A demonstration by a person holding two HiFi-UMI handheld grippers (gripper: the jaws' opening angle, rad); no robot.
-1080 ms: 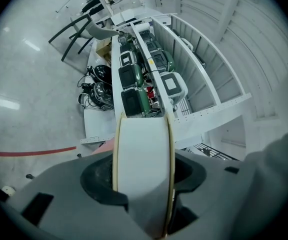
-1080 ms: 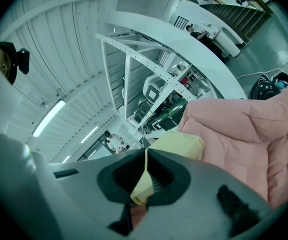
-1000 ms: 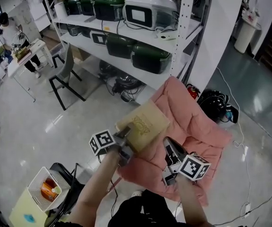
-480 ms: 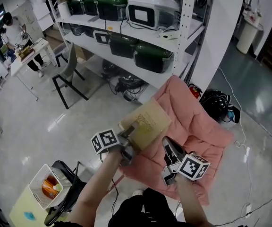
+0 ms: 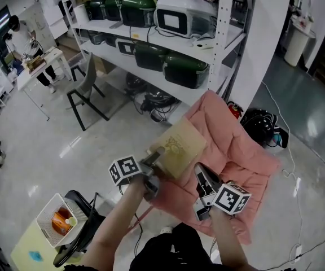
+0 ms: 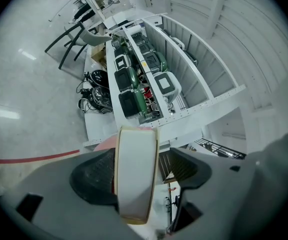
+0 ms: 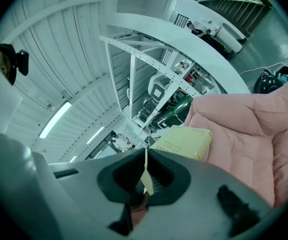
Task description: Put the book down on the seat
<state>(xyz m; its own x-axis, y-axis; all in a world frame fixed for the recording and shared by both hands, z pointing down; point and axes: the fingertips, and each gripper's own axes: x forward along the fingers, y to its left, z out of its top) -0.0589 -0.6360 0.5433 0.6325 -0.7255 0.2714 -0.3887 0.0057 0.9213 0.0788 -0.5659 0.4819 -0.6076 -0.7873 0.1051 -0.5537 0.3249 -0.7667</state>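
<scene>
The left claw stands spread wide with the book between its pads, looser than a second ago. The book lies barely shifted at the pink seat's left edge. The right claw pinches a thin pale slip.

The book is thick, with a plain tan cover bearing a faint emblem and pale page edges. It lies cover up at the left edge of the seat, a pink quilted cushion, with one corner reaching past that edge. Its near end stands between the jaws of my left tool, which are spread, leaving a gap on one side.
</scene>
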